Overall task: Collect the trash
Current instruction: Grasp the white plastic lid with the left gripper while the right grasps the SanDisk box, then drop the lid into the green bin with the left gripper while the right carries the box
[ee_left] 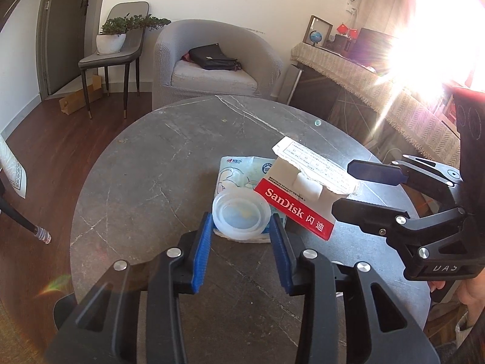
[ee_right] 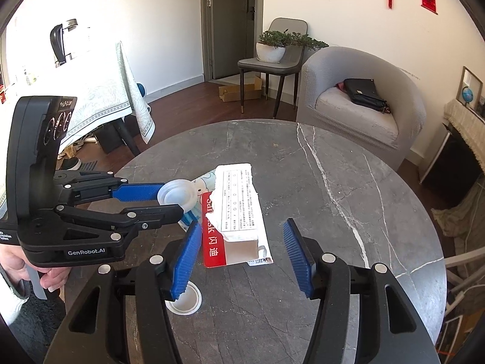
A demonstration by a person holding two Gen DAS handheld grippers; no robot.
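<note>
A pile of trash lies mid-table: a translucent plastic lid (ee_left: 241,214) (ee_right: 178,195) on a blue-white wipes packet (ee_left: 242,171), a red-and-white SanDisk package (ee_left: 295,209) (ee_right: 225,242), and a torn printed paper (ee_left: 315,163) (ee_right: 239,201) on top. My left gripper (ee_left: 241,227) (ee_right: 169,200) is open with its fingers on either side of the lid, not closed on it. My right gripper (ee_right: 242,235) (ee_left: 344,185) is open, its fingers straddling the SanDisk package and paper. A white bottle cap (ee_right: 185,300) lies under the right gripper's left finger.
The round grey marble table (ee_left: 157,166) (ee_right: 348,212) holds the pile. Behind it stand a grey armchair (ee_left: 212,60) with a black bag (ee_right: 363,92), a chair with a potted plant (ee_left: 113,35), and a cloth-covered side table (ee_right: 100,91). Strong sun glare fills the upper right of the left wrist view.
</note>
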